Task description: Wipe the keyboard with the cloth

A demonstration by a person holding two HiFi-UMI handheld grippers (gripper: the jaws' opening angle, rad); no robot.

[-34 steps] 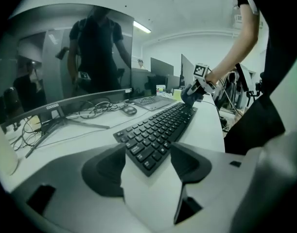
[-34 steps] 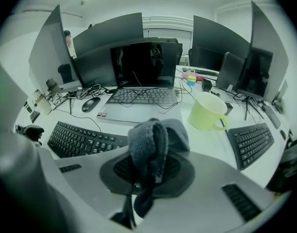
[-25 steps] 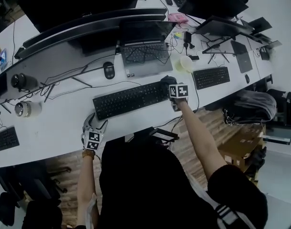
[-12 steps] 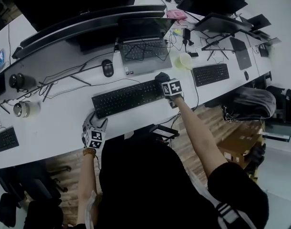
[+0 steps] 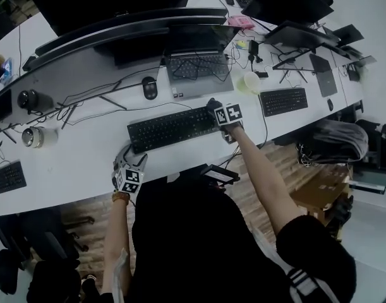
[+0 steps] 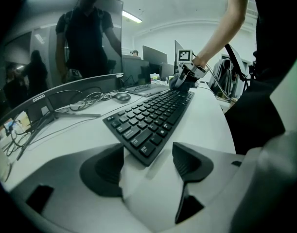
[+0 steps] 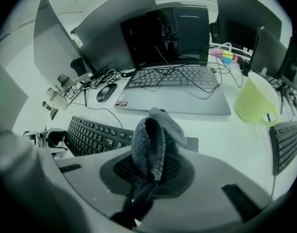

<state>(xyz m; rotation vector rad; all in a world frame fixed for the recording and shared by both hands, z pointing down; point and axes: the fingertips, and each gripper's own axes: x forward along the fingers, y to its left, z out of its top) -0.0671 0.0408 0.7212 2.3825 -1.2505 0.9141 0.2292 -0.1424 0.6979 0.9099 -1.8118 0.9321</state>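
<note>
A long black keyboard (image 5: 170, 128) lies on the white desk (image 5: 79, 163) in front of me. My right gripper (image 5: 219, 109) is at its right end, shut on a bunched grey cloth (image 7: 155, 142) that stands up between the jaws. The cloth (image 5: 213, 106) sits over the keyboard's right end. My left gripper (image 5: 132, 164) rests on the desk at the keyboard's near left corner; its jaws stand apart with nothing between them. The left gripper view looks along the keyboard (image 6: 150, 118) to the right gripper (image 6: 183, 79).
Behind the keyboard stand a silver laptop (image 5: 196, 71), a black mouse (image 5: 149, 87), loose cables and dark monitors (image 5: 117, 24). A pale green mug (image 5: 248, 82) and a second keyboard (image 5: 283, 101) sit to the right. Cups (image 5: 35, 136) stand at the left.
The right gripper with the cloth has slid a little left along the keyboard's right end. The left gripper has stayed at the near left corner.
</note>
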